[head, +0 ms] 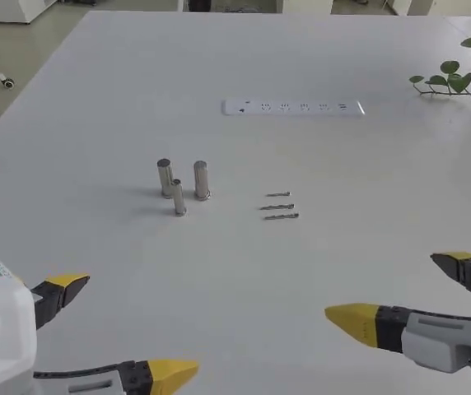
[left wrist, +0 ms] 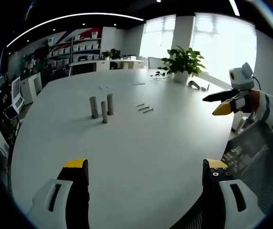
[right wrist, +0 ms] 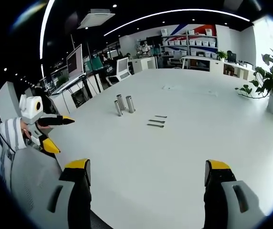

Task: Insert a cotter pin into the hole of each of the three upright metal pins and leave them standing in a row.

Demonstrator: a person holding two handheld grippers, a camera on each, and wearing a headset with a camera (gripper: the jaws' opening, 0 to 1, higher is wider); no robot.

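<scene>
While we hold the left gripper [head: 134, 327] and right gripper [head: 385, 286] spread wide and empty, the 3 metal pins [head: 179, 188] stand clustered well ahead (3 cotter pins [head: 279, 206] lying beside them).

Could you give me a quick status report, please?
Left gripper and right gripper open, empty. Three metal pins upright, clustered; three cotter pins lie beside them, uninserted. Nothing in the way.

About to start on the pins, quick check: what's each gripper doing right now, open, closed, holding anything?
Left gripper: open, holding nothing.
Right gripper: open, holding nothing.
</scene>
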